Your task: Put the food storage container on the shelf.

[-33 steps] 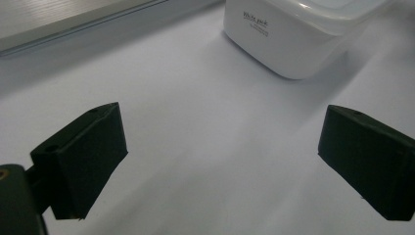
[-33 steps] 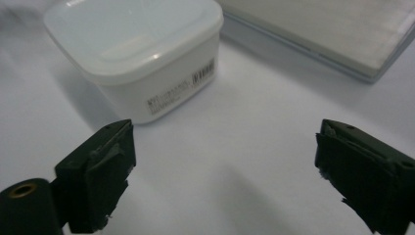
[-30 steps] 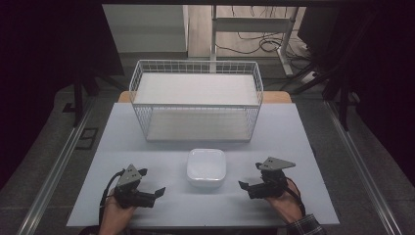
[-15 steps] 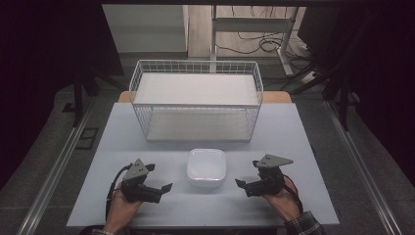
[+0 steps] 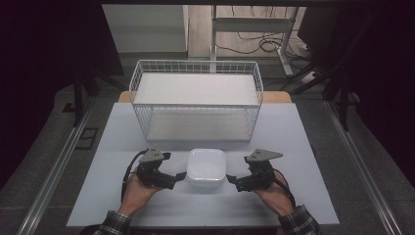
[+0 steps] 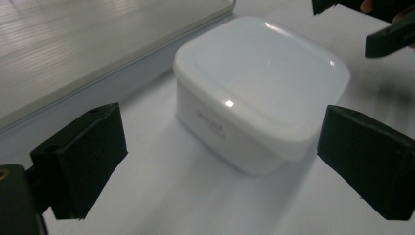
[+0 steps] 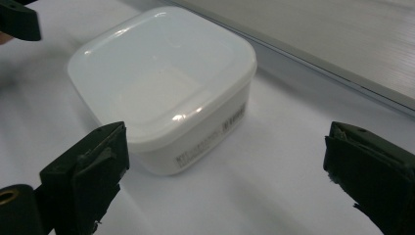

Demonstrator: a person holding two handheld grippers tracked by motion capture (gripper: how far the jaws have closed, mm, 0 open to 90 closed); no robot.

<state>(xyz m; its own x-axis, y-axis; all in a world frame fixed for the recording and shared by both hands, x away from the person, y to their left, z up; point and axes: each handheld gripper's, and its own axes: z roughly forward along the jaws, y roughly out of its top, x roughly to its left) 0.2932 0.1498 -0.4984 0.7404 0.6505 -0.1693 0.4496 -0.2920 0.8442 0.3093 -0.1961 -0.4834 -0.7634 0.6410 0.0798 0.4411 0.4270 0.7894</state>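
Observation:
A white square container (image 5: 206,169) with a fitted lid sits on the white table (image 5: 122,147), in front of the wire basket. My left gripper (image 5: 176,169) is just left of it, open, one jaw tip close to its left side. My right gripper (image 5: 238,172) is just right of it, also open. In the left gripper view the container (image 6: 259,93) lies ahead, between the widely spread jaws of the left gripper (image 6: 220,161). In the right gripper view the container (image 7: 161,83) lies ahead and to the left of the right gripper (image 7: 230,171), nothing held.
A white wire basket (image 5: 195,98) with a pale floor stands behind the container at the table's far side. Metal rails (image 5: 54,171) run along both sides of the table. The other gripper's jaw tips show at each gripper view's top corner.
Both grippers have moved inward toward the container. The left one shifted right and forward the most, and now its jaw tip is almost at the container's side.

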